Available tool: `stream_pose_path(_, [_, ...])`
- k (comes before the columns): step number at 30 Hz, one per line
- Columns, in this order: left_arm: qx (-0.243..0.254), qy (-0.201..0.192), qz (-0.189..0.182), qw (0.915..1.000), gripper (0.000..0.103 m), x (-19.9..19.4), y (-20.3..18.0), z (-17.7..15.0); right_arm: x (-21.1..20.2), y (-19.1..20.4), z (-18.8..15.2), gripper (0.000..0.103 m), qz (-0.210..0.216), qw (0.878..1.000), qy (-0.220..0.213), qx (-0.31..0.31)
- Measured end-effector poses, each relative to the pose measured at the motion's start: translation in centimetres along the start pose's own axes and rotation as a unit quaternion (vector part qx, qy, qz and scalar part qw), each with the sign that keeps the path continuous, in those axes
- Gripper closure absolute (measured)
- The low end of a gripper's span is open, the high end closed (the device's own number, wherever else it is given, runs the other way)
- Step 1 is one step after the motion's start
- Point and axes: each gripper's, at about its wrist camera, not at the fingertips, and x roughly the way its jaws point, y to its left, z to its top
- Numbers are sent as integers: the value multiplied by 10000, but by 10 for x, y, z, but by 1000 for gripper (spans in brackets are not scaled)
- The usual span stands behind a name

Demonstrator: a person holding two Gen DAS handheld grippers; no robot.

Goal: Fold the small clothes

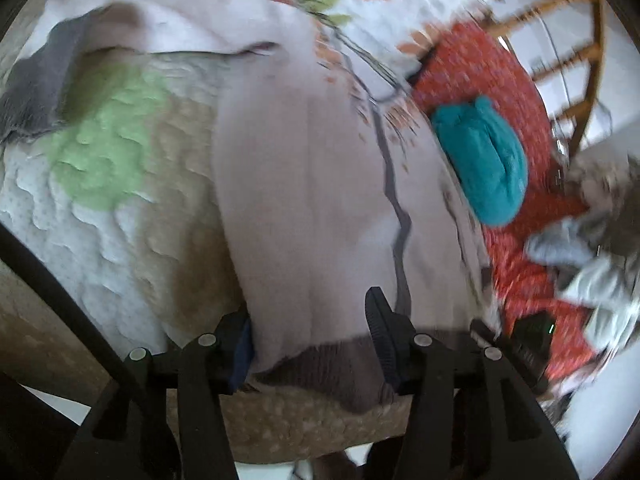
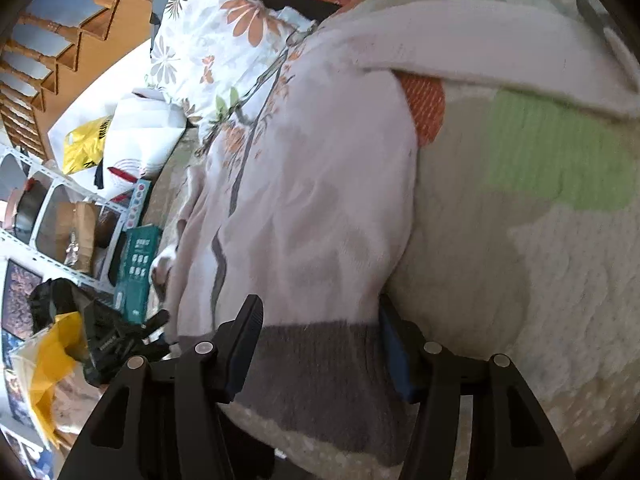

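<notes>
A pale pink sweatshirt with a grey branch print and a grey ribbed hem lies spread on a quilted bed cover. My left gripper is open, its two fingers astride one end of the hem, one finger over the cloth and one at its edge. In the right wrist view the same sweatshirt runs away from me, with its grey hem between the fingers. My right gripper is open around the hem. A grey cuff lies at the far left.
A folded teal garment sits on a red patterned cloth. Grey-white clothes are piled at the right. A floral pillow, bags, boxes and a shelf lie left of the bed. A wooden staircase stands behind.
</notes>
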Motion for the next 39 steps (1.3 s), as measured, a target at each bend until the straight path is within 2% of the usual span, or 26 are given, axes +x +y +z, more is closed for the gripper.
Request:
stream_pose_path(3, [118, 158, 30, 9998, 54, 6, -3, -13, 1, -3, -8, 41, 224, 9996, 141, 55])
stream_pose_path(4, [186, 166, 164, 9996, 61, 6, -5, -17, 2, -1, -14, 42, 260, 9994, 203, 45])
stream_pose_path(5, [301, 164, 399, 9986, 79, 6, -8, -19, 2, 1, -18, 45, 224, 9995, 215, -15])
stream_pose_path(6, [359, 178, 532, 9978, 86, 5, -10, -20, 3, 3, -20, 62, 99, 9996, 253, -115])
stream_pose_path(7, [357, 171, 583, 9975, 91, 0, -10, -20, 5, 9, -24, 87, -186, 9988, 334, -321])
stream_pose_path(8, [283, 88, 528, 9982, 94, -9, -11, -19, 5, 12, -25, 95, -273, 9981, 378, -403])
stream_pose_path(9, [238, -6, 505, 9984, 96, -17, -12, -20, 3, 13, -25, 97, -254, 9980, 397, -422])
stream_pose_path(13, [214, -756, 461, 9958, 97, -83, -26, -38, -34, 24, -25, 97, 373, 9987, 108, -340])
stream_pose_path(15, [163, -1032, 656, 9924, 97, -108, -22, -31, -51, 22, -27, 97, 324, 9989, -3, -329])
stream_pose_path(18, [128, -1153, 1018, 9880, 94, -113, -11, -29, -50, 12, -32, 94, -176, 9993, 67, -328])
stream_pose_path(19, [115, -1114, 1179, 9867, 90, -108, -8, -28, -47, 8, -34, 92, -378, 9987, 85, -336])
stream_pose_path(20, [83, -1046, 1315, 9858, 77, -102, -6, -27, -44, 5, -35, 92, -472, 9984, 105, -278])
stream_pose_path(21, [43, -995, 1389, 9853, 68, -95, -4, -26, -43, 2, -35, 89, -487, 9986, 111, -190])
stream_pose_path(22, [28, -978, 1443, 9847, 53, -88, -3, -24, -43, 0, -36, 80, -500, 9986, 82, -147])
stream_pose_path(23, [37, -936, 1562, 9833, 46, -79, -2, -23, -44, 3, -36, 75, -601, 9980, 13, -206])
stream_pose_path(24, [61, -873, 1685, 9818, 46, -71, -2, -22, -45, 8, -36, 66, -782, 9963, -72, -340])
stream_pose_path(25, [83, -793, 1801, 9804, 46, -62, -1, -19, -46, 14, -34, 62, -1010, 9934, -167, -510])
stream_pose_path(28, [92, -575, 2076, 9765, 40, -33, 7, -15, -47, 21, -29, 57, -1371, 9867, -270, -827])
stream_pose_path(31, [-43, -416, 2064, 9776, 29, -12, 15, -22, -31, 21, -24, 57, -1571, 9839, -131, -847])
stream_pose_path(33, [133, -502, 2179, 9746, 27, -6, 10, -30, -16, 21, -24, 55, -1640, 9825, 49, -877])
stream_pose_path(34, [340, -400, 2238, 9732, 27, -2, 4, -35, -10, 23, -27, 55, -1734, 9799, 54, -985])
stream_pose_path(35, [505, -248, 2219, 9734, 42, 3, 0, -37, -7, 28, -29, 55, -1890, 9748, -3, -1183])
stream_pose_path(36, [679, -224, 2389, 9684, 51, 4, -5, -39, -5, 31, -30, 63, -1974, 9716, -6, -1306])
stream_pose_path(37, [778, -202, 2365, 9683, 65, 2, -9, -39, -3, 34, -28, 89, -1997, 9700, -17, -1385])
stream_pose_path(38, [757, -183, 2396, 9678, 98, -2, -10, -37, -2, 33, -26, 97, -1841, 9738, 40, -1332])
stream_pose_path(39, [652, -145, 2372, 9692, 97, -9, -9, -34, -2, 30, -24, 97, -1706, 9782, 111, -1181])
